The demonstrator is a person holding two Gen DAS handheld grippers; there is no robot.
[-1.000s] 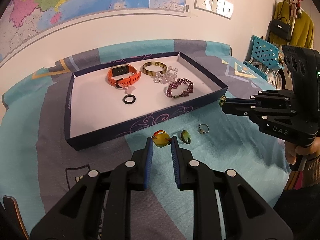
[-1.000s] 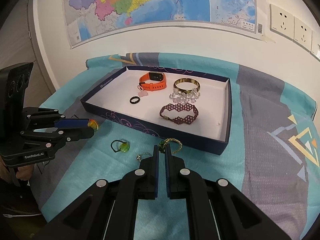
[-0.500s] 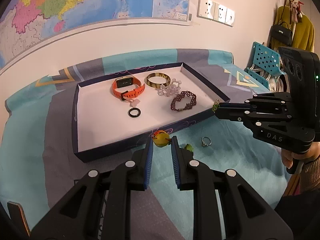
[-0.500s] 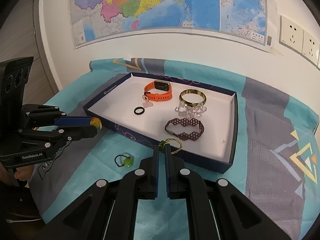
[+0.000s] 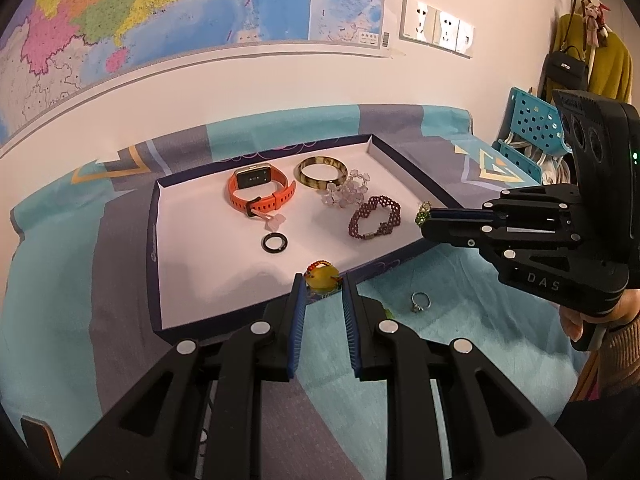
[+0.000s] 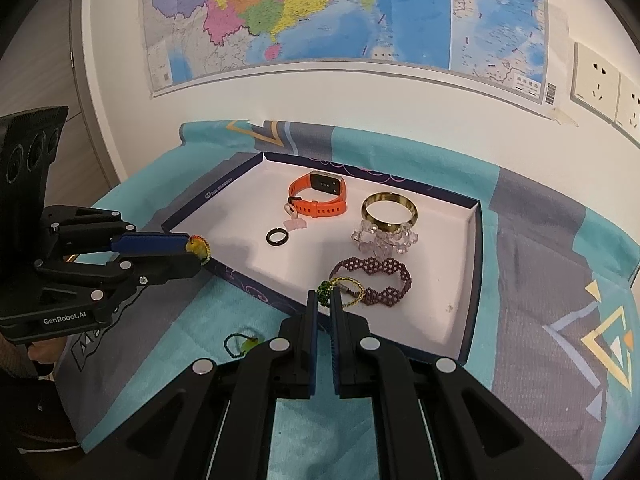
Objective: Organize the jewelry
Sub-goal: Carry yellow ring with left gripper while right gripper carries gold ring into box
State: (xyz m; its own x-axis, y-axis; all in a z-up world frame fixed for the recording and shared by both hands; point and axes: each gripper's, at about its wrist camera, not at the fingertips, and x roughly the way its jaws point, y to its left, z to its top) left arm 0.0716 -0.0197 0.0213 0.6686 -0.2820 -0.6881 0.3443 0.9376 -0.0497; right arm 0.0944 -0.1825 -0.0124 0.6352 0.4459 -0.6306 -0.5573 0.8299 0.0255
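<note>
Here, left fingers (image 5: 299, 312) gripping yellow pendant (image 5: 322, 280), right fingers (image 6: 336, 316) – green ring (image 6: 325, 291)

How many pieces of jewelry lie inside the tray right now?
6, all on the tray floor: orange watch, amber bangle, clear crystal bracelet, maroon beaded bracelet, black ring, small pink charm. Gripper-held pieces excluded.

A large coloured map (image 6: 320, 12) hangs on the white wall (image 5: 240, 92), with white sockets (image 5: 438, 34) to its right. A blue perforated chair (image 5: 528, 124) stands nearby. A yellow garment (image 5: 612, 64) and a black handbag (image 5: 566, 68) hang in the corner.
</note>
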